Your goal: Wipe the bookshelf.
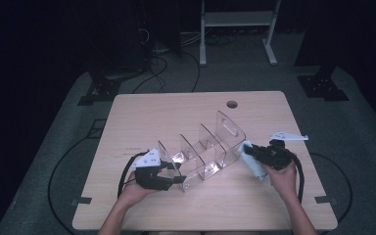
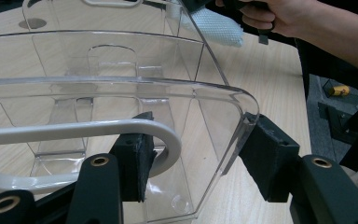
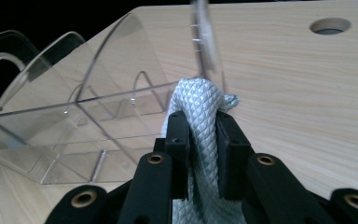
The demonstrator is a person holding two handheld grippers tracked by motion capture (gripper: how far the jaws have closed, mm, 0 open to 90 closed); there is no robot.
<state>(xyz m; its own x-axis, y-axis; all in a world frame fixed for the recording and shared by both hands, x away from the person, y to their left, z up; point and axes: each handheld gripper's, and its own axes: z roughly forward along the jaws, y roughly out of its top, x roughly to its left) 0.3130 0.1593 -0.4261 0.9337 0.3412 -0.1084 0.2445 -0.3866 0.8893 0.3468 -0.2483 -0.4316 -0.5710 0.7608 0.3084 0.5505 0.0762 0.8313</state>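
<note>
A clear plastic desk organizer (image 1: 205,152) with several upright dividers lies slantwise on the wooden table (image 1: 176,112). My left gripper (image 1: 174,178) is shut on its near end panel. In the left gripper view one pad (image 2: 133,165) sits inside the panel's handle cut-out and the other pad (image 2: 268,161) presses on its outer edge. My right gripper (image 1: 254,152) is shut on a pale blue cloth (image 1: 255,167), held against the organizer's far end. In the right gripper view the woven cloth (image 3: 198,102) bulges up between the jaws and touches the clear end wall (image 3: 205,46).
A round cable hole (image 1: 232,104) sits near the table's far edge. A white metal frame (image 1: 237,19) and cables lie on the dark floor beyond. Bare tabletop stretches behind the organizer and along the front edge.
</note>
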